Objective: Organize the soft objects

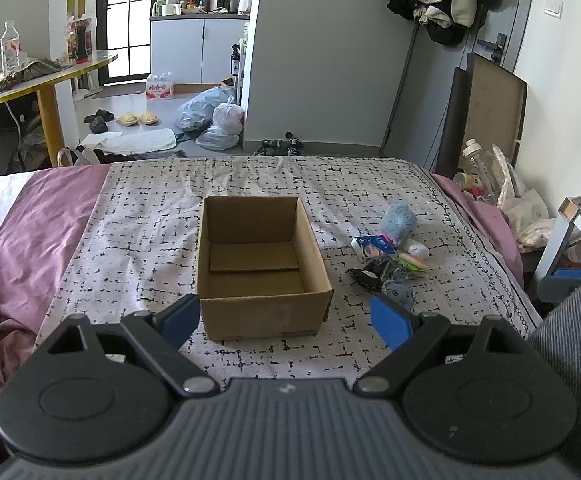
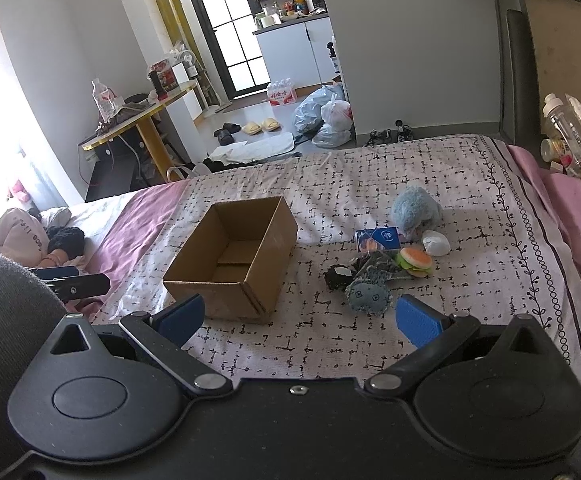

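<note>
Left gripper (image 1: pixel 286 320): jaws wide, empty, above the bed before the box (image 1: pixel 262 268). Right gripper (image 2: pixel 298 316): jaws wide, empty, near the toys (image 2: pixel 378 268).

A: Where does the left view look from?
B: Low over the bed (image 1: pixel 150 216), angled down, square on the box (image 1: pixel 260 268), quite near.
A: And the right?
B: Same height, further right, seeing the box (image 2: pixel 234 256) cornerwise. Both share the bed, box, toy pile (image 2: pixel 386 264) and doorway beyond.
</note>
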Demonstrator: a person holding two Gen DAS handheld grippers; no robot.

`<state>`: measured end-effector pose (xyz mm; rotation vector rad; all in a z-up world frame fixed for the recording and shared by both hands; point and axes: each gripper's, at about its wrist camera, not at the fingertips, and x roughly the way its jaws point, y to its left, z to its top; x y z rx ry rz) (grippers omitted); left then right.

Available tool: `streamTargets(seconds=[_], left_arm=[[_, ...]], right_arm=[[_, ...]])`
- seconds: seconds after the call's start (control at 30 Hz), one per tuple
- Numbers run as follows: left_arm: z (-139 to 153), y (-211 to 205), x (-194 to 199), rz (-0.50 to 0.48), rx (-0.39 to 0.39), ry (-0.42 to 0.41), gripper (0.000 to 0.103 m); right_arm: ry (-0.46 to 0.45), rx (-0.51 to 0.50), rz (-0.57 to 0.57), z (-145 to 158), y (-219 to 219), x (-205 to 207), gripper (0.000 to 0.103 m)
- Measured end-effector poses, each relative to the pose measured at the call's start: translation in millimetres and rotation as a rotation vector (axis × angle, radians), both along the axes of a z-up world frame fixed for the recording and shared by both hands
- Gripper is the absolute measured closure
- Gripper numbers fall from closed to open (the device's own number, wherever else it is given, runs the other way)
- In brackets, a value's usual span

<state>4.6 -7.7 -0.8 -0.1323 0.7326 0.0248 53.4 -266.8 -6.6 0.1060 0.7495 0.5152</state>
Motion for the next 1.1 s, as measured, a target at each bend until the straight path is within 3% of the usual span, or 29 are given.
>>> streamTargets(seconds=[0.47,0.77,1.1], left_arm=[[-1.5,5.9,8.9,-0.002,-0.030,0.002,0.012],[-6.6,4.3,22.9,-0.046,-0.003,0.009,0.012],[-16.7,7.7,43.6,-0.086,-0.032,0.029,0.012]], right_arm=[[-0.008,-0.008,0.004,-3.0,-3.4,3.7,0.000],[0.006,0.003,-0.020,-11.2,-12.3,13.2,0.000],[0.020,0.048,-0.055,-25.3,-25.5,30.0,0.000]])
